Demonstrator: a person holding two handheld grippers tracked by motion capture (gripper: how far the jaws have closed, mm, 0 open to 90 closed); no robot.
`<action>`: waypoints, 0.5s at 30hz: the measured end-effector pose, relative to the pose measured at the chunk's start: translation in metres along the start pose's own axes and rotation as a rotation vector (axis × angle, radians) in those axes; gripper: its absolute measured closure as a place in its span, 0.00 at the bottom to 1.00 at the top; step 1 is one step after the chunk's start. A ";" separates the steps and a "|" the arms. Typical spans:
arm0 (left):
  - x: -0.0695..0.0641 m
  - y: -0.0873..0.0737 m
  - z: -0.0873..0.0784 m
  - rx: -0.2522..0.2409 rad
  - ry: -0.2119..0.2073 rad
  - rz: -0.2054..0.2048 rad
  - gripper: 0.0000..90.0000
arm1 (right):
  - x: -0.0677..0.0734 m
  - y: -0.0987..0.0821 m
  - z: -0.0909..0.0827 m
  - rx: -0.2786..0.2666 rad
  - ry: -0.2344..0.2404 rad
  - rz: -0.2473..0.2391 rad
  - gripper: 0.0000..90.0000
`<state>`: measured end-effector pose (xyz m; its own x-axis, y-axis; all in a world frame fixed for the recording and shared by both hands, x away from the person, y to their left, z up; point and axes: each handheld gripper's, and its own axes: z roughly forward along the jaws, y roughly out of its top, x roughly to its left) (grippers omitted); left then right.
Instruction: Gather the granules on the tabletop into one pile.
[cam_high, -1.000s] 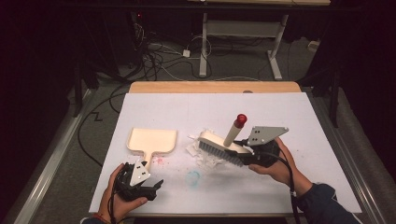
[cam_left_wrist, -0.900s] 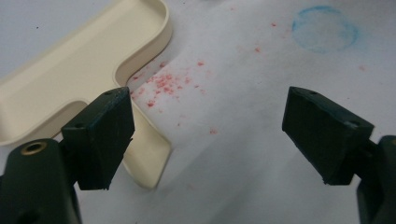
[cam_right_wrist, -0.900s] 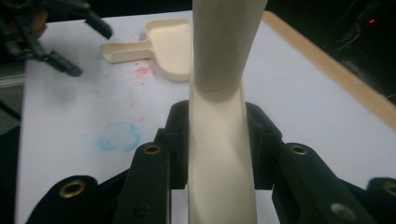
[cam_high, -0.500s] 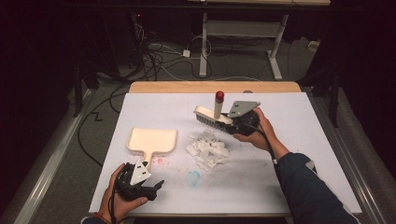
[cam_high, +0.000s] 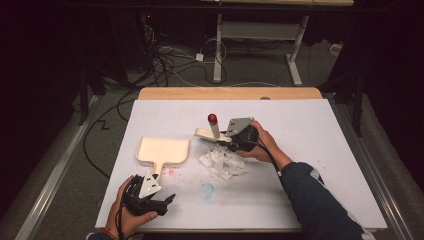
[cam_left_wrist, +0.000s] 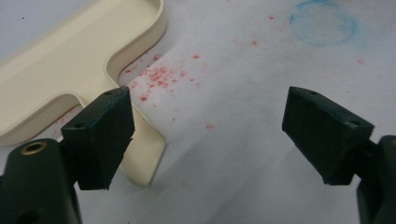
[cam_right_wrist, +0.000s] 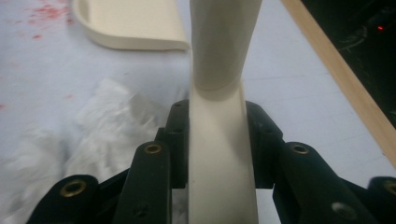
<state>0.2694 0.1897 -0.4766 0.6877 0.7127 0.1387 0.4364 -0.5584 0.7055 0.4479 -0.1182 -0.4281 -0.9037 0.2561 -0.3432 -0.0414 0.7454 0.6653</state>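
Note:
My right gripper (cam_high: 231, 139) is shut on a cream hand brush (cam_high: 212, 132) whose handle ends in a red tip (cam_high: 212, 118). In the right gripper view the brush (cam_right_wrist: 219, 84) runs up between the jaws, which press on both its sides. It sits just behind a pile of white paper scraps (cam_high: 223, 163) (cam_right_wrist: 105, 126). A cream dustpan (cam_high: 163, 149) (cam_right_wrist: 133, 23) lies left of the pile. Near the front edge my left gripper (cam_high: 161, 194) (cam_left_wrist: 208, 135) stands open, holding nothing. Its left jaw is beside the dustpan handle (cam_left_wrist: 147, 149).
Red specks (cam_left_wrist: 159, 77) and a round blue stain (cam_high: 206, 190) (cam_left_wrist: 322, 28) mark the white table sheet (cam_high: 320, 150). The wooden table edge (cam_high: 230, 93) runs along the far side. Cables and desk legs (cam_high: 218, 50) stand on the dark floor beyond.
My right hand carried the brush from the near right side of the scraps to the far side, then lowered it leftward behind the pile. The left gripper stayed put.

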 end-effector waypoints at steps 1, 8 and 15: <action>0.000 0.000 0.000 0.000 0.000 0.001 0.18 | 0.002 0.000 -0.002 -0.001 0.017 -0.007 0.75; -0.002 0.001 0.000 0.006 -0.002 0.008 0.18 | 0.019 -0.010 -0.022 -0.024 0.109 -0.077 0.75; -0.004 0.002 0.001 0.011 -0.004 0.017 0.18 | 0.029 -0.021 -0.041 -0.051 0.135 -0.085 0.75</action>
<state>0.2684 0.1852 -0.4766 0.6974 0.7012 0.1482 0.4306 -0.5753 0.6954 0.4048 -0.1522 -0.4248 -0.9449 0.1060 -0.3098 -0.1385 0.7280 0.6715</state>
